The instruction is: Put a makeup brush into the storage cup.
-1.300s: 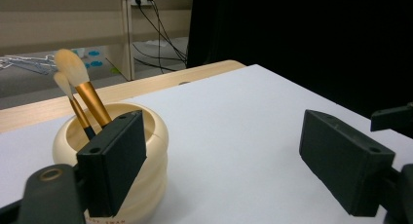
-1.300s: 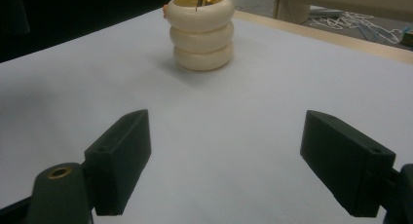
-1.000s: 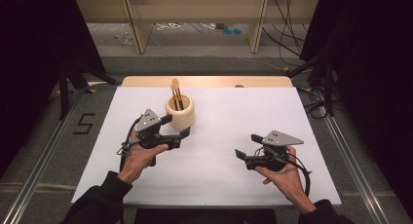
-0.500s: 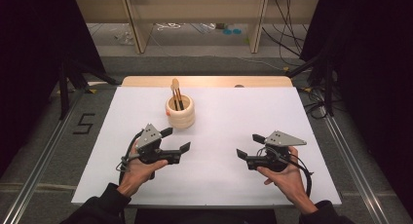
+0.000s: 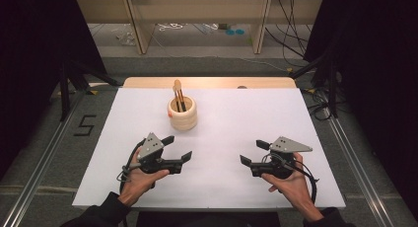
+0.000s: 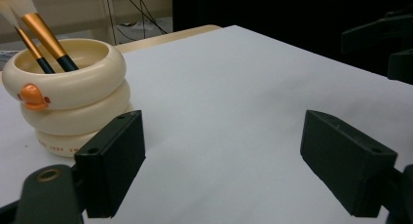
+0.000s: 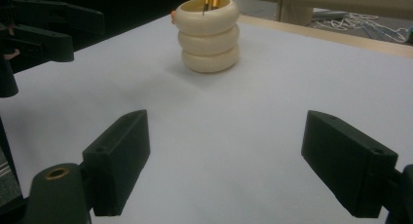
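A cream ringed holder (image 5: 182, 114) with an orange duck-bill mark stands at the back centre-left of the white table (image 5: 236, 113). Two brushes (image 5: 178, 93) with gold ferrules stand in it. My left gripper (image 5: 178, 148) hovers open in front of the holder, well short of it, nothing between its jaws. My right gripper (image 5: 253, 152) is open at the front right, also holding nothing. In the left gripper view the holder (image 6: 68, 97) and brushes (image 6: 46, 36) lie to the left, beyond my open gripper (image 6: 229, 160). The right gripper view has the holder (image 7: 209, 36) far ahead of the open gripper (image 7: 229, 165).
A wooden strip (image 5: 212, 82) borders the table's far edge. Beyond it are shelf legs (image 5: 138, 24) and cables on the floor. Metal rails (image 5: 44, 158) run along both sides. The other gripper (image 7: 44, 29) appears at the left of the right gripper view.
My left gripper has drawn back from beside the holder toward the table's front, staying open. The right gripper has barely moved.
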Demonstrator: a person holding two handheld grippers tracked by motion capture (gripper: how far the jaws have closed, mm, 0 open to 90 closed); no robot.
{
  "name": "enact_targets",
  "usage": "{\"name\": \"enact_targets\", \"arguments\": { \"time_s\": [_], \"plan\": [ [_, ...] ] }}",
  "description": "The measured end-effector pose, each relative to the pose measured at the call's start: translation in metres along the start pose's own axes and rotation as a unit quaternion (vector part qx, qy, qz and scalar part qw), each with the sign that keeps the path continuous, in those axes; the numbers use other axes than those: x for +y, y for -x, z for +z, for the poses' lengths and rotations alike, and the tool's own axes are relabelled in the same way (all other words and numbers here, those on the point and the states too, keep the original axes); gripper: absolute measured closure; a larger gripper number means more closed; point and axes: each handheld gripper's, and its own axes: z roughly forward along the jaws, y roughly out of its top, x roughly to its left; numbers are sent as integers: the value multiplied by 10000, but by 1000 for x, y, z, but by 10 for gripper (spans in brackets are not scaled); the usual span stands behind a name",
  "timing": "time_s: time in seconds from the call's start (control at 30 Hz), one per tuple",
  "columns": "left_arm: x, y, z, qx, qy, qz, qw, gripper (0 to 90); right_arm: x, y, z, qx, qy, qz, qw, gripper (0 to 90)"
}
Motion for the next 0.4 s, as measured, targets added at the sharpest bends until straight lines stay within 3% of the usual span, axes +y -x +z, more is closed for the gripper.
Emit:
{"name": "enact_targets", "arguments": {
  "time_s": [0.4],
  "plan": [
    [0,-1,0,-11,30,-4,10000,163,-2,0,3,72,-41,-1,10000,181]
  ]
}}
